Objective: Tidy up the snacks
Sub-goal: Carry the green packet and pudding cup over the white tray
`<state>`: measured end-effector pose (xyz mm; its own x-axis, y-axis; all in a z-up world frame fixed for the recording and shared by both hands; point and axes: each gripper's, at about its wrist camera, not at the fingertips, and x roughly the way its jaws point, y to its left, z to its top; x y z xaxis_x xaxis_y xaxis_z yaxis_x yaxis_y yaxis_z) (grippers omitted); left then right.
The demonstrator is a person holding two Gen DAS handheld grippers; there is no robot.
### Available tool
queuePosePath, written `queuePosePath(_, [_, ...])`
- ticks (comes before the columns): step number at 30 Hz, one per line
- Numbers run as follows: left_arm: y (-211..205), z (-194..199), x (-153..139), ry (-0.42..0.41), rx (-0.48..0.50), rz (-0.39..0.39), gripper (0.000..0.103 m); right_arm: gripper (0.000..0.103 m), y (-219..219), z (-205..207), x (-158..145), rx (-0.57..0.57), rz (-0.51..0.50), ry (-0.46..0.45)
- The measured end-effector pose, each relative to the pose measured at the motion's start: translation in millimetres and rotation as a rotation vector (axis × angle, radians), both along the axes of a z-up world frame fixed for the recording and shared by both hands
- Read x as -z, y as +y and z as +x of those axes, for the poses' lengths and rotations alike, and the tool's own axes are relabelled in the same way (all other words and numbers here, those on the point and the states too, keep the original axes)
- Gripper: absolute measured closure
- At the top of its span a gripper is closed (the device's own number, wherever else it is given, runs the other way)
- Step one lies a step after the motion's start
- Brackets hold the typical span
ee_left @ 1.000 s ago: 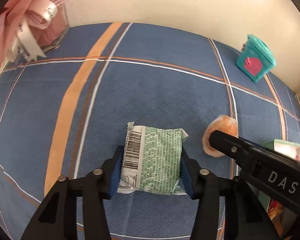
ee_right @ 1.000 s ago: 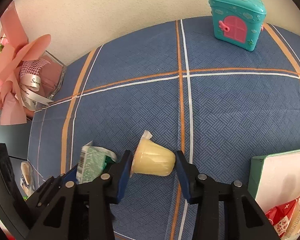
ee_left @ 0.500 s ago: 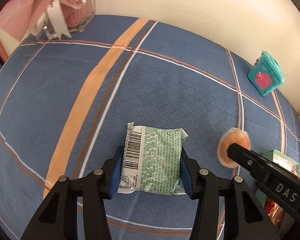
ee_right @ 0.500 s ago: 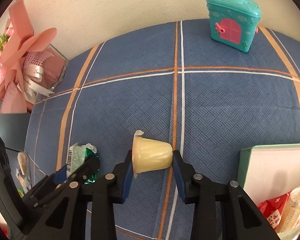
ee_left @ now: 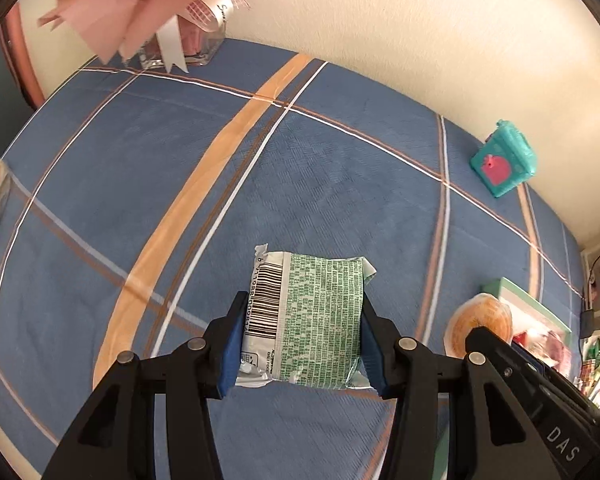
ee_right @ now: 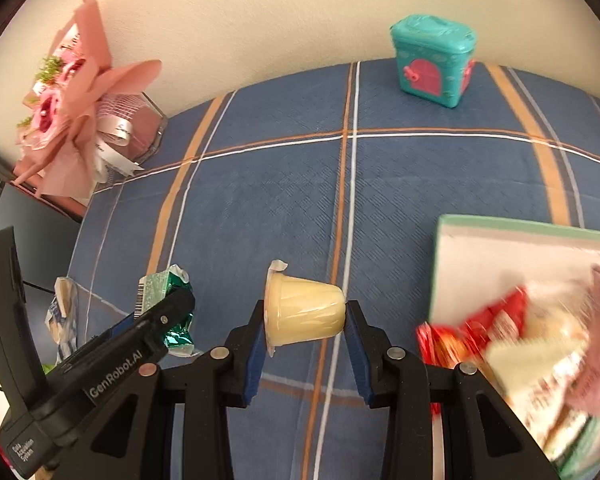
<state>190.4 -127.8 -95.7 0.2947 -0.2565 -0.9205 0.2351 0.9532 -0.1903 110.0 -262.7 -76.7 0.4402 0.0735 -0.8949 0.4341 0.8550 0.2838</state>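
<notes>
My left gripper [ee_left: 302, 344] is shut on a green and white snack packet [ee_left: 308, 320] with a barcode and holds it above the blue plaid tablecloth [ee_left: 320, 184]. My right gripper [ee_right: 306, 338] is shut on a pale yellow jelly cup [ee_right: 304, 312], held on its side, lid to the left. The cup's orange lid [ee_left: 478, 316] shows at the right of the left wrist view. The green packet [ee_right: 160, 292] shows at the left of the right wrist view. A mint-rimmed white box [ee_right: 500, 248] with several snack packets [ee_right: 532, 344] lies at the right.
A teal toy house with a pink door [ee_right: 434, 62] stands at the back by the wall. A pink bouquet in a glass vase [ee_right: 84, 120] stands at the back left. A blue and white wrapper [ee_right: 62, 320] lies near the table's left edge.
Both grippers have moved right with their snacks. The box of snacks has come further into the right wrist view, and the bouquet has swung across the left wrist view.
</notes>
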Motion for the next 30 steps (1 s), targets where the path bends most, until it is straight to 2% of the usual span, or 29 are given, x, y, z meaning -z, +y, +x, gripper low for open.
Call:
queuePosePath(3, [7.2,-16.6,-12.2,-0.004,-0.011,-0.006,0.051,0.063,5.4,-17.6,-13.4,0.002,-0.027,-0.012])
queuePosePath(10, [10.8,-57.7,-47.3,-0.077,-0.014,0.027,0.051,0.063,16.8,-57.0,-38.7,0.015,-0.081,-0.036])
queuePosePath(17, [-1.1,-90.9,-54.1,-0.094,-0.005,0.045,0.051,0.063,18.9,-96.0,-52.0,0.031,-0.112,-0.054])
queuePosePath(24, [-20.2,-121.3,-56.6,-0.123,0.028,0.089,0.051,0.063,7.6,-124.7,-52.0,0.061,-0.106,-0.049])
queuePosePath(30, [-36.5,-140.7,-62.0,-0.146,0.068,0.099,0.051,0.063,-6.7,-141.8,-51.5,0.096,-0.103,-0.040])
